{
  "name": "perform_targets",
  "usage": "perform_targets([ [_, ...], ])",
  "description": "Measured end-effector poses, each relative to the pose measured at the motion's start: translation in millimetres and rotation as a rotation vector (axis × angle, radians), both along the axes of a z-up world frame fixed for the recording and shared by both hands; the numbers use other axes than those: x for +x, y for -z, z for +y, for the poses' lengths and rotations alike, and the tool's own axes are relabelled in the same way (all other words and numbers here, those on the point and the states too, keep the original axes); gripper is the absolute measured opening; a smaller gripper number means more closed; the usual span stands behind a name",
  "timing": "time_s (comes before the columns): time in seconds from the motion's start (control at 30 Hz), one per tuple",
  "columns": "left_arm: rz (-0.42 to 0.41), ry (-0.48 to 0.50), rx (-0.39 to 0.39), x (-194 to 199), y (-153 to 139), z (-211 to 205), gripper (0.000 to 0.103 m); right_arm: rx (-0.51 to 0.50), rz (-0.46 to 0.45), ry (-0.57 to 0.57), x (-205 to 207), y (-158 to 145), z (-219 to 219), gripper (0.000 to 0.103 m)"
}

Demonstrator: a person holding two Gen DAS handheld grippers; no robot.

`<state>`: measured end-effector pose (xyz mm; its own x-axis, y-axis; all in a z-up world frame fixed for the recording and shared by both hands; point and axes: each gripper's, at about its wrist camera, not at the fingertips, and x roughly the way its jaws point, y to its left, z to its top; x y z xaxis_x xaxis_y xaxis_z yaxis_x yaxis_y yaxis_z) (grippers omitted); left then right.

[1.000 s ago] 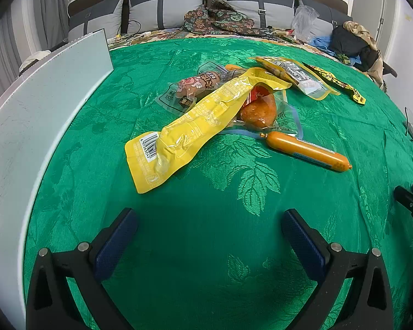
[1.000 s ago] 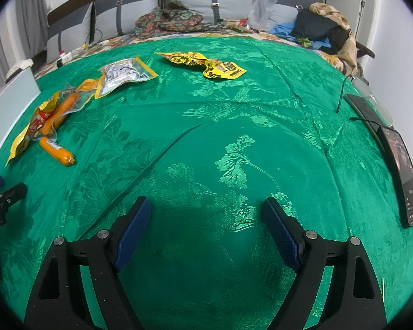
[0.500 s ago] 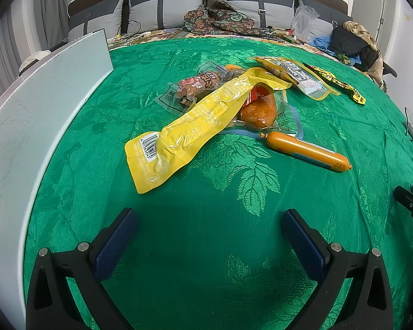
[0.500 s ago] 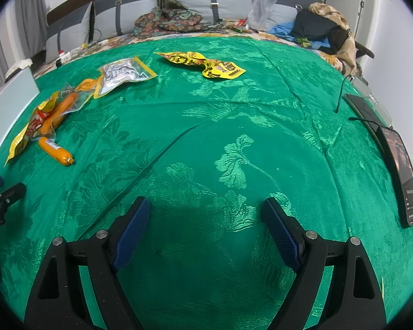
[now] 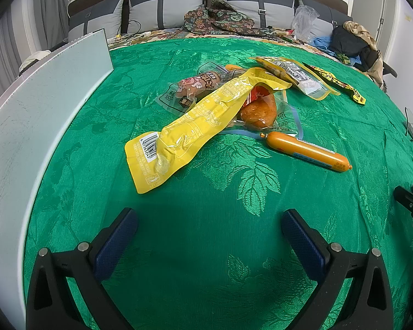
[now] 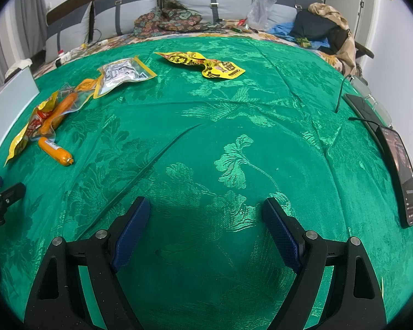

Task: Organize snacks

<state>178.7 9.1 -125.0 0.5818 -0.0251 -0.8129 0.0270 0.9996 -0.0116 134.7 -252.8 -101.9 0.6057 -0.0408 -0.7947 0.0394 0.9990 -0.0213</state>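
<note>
Snack packs lie in a loose pile on the green cloth [image 5: 206, 247]. A long yellow packet [image 5: 195, 126] lies on top, an orange sausage stick [image 5: 308, 151] to its right, a clear pack with an orange-brown snack [image 5: 258, 110] behind, a brown sausage pack [image 5: 198, 85] and a silver-yellow pouch [image 5: 294, 77] farther back. My left gripper [image 5: 209, 233] is open and empty, short of the pile. My right gripper [image 6: 206, 220] is open and empty over bare cloth; the pile [image 6: 49, 118] is far left and a crumpled yellow wrapper [image 6: 203, 63] lies ahead.
A white box wall [image 5: 41, 115] runs along the left. A dark phone [image 6: 404, 176] and glasses [image 6: 371, 96] lie at the right edge. Pillows and clothes [image 5: 220, 19] fill the back. Each gripper's tip shows in the other's view.
</note>
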Motion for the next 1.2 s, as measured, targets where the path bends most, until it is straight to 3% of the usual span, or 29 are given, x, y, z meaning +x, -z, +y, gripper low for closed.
perform_targets([
  [1.2,0.001,-0.004,0.004,3.5,0.1,0.3,0.103,-0.002,0.002,0.005,1.1,0.6,-2.6,0.088],
])
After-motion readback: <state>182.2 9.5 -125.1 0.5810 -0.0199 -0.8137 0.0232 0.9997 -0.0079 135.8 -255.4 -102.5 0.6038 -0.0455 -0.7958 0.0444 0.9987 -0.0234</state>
